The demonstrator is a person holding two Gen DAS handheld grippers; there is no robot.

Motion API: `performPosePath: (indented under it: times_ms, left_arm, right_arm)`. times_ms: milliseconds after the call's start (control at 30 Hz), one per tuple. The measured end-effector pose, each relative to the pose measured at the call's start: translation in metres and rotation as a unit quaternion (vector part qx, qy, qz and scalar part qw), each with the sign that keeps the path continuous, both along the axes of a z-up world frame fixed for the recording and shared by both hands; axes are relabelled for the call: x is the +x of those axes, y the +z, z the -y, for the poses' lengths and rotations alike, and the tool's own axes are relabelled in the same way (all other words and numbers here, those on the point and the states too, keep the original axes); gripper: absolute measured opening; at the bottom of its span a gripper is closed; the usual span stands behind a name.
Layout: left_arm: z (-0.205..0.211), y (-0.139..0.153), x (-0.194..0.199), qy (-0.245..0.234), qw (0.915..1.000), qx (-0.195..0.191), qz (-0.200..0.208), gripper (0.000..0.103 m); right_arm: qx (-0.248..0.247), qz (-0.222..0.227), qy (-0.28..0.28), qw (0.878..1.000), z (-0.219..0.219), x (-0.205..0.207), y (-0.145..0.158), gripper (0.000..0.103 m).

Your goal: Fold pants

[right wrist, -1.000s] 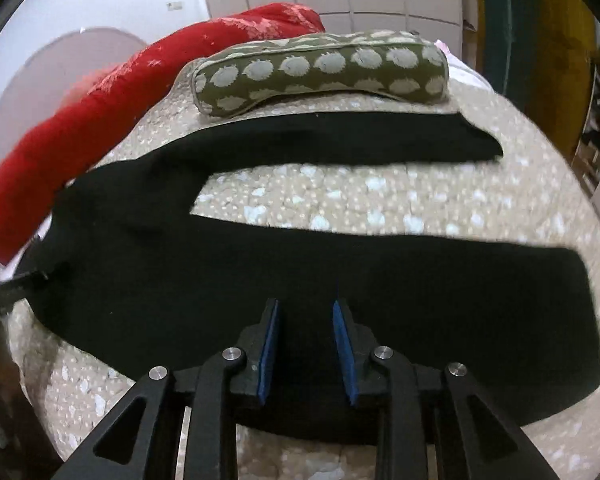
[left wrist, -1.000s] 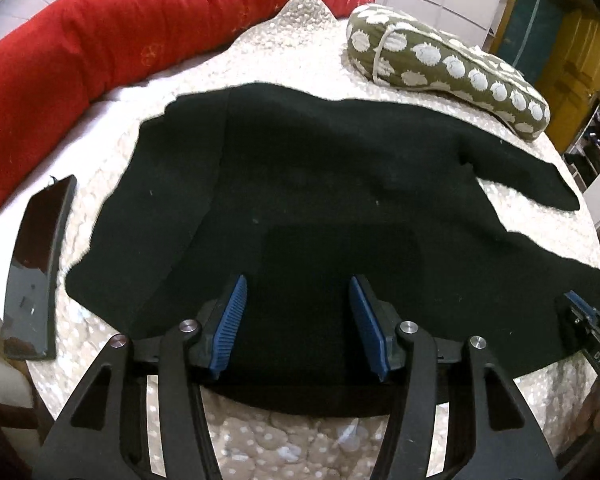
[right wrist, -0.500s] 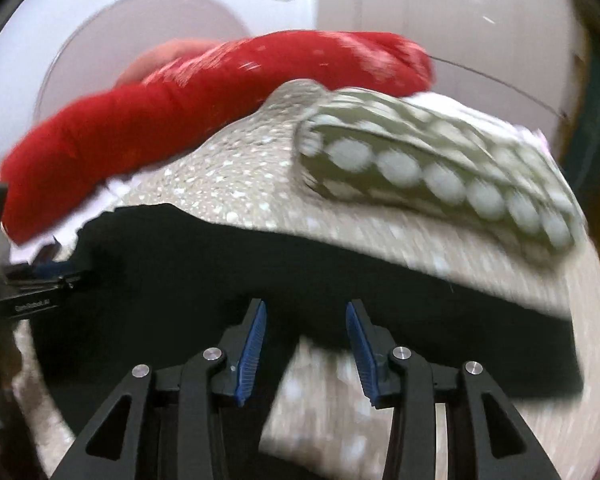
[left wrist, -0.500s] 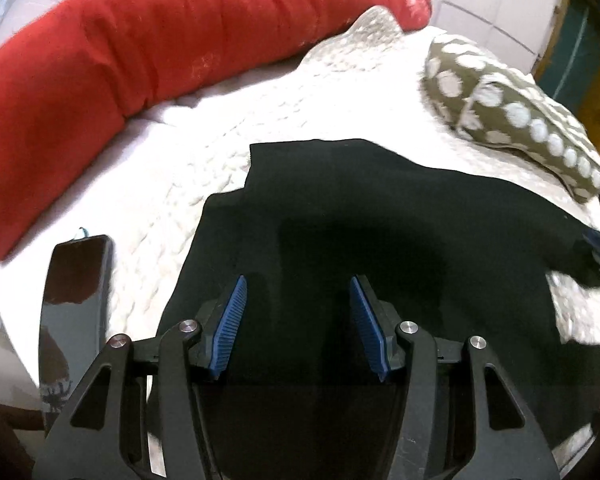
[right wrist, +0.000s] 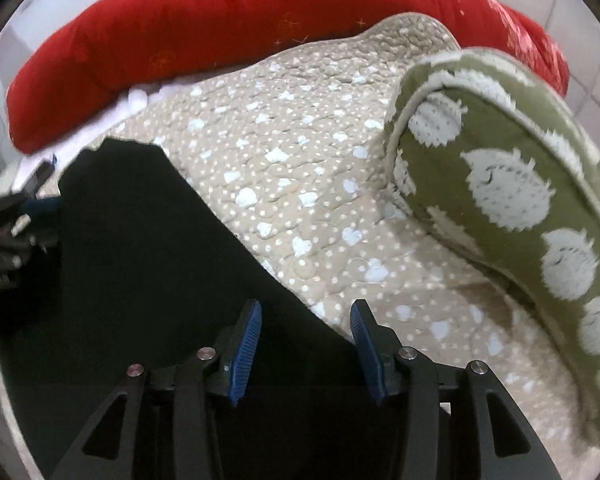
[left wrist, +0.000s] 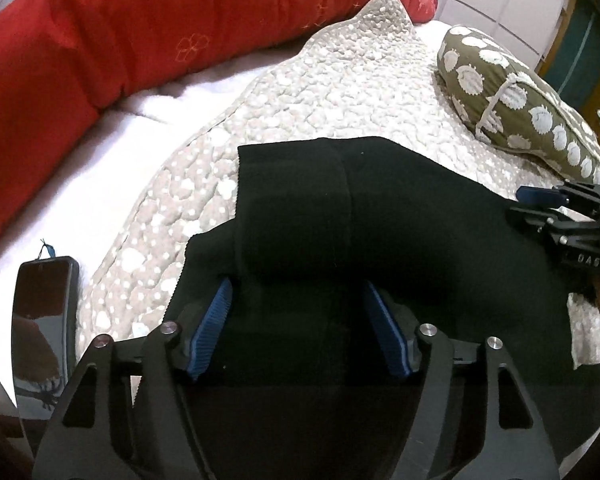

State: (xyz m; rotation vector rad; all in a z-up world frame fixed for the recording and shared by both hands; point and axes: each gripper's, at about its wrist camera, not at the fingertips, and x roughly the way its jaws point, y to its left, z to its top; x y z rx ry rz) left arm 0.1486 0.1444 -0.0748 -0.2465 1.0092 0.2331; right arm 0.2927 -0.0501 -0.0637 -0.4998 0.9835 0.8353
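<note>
Black pants [left wrist: 380, 220] lie on a beige quilted bed cover [left wrist: 320, 88]. In the left wrist view the waist end is folded over on itself, with a rolled fold near my left gripper [left wrist: 298, 324]. That gripper is open, its blue pads [left wrist: 216, 320] just above the cloth. My right gripper [right wrist: 304, 340] is open over the pants' far edge [right wrist: 148, 248], with one pad [right wrist: 246, 340] over cloth and one over the quilt. The right gripper also shows at the right of the left wrist view [left wrist: 540, 204].
A long red bolster [left wrist: 120, 40] lies along the back of the bed. An olive pillow with white spots [right wrist: 520, 208] lies at the right. A black phone [left wrist: 40, 320] lies on the white sheet at the left edge.
The near half of the pants has been carried over onto the far half. Both grippers moved forward toward the back of the bed. The right gripper's pads stand wider apart than a second ago.
</note>
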Motion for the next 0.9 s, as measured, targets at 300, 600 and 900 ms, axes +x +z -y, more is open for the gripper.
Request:
performPosePath:
  times_ms: [300,600,900]
  left_arm:
    - [-0.031,0.021,-0.026,0.060,0.9972,-0.032,0.031,0.070]
    - [-0.072,0.053,-0.093,0.126,0.9874,-0.063,0.072,0.070]
    - [-0.053,0.070,-0.119,0.096,0.9902,-0.050,0.088,0.070]
  right_arm:
    - [0.111,0.084,-0.040,0.989,0.040,-0.092,0.062,0.004]
    - [0.181,0.070,-0.059,0.979,0.067,-0.266,0.056,0.004]
    - [0.206,0.036,-0.136,0.968,0.055,-0.293,0.013,0.029]
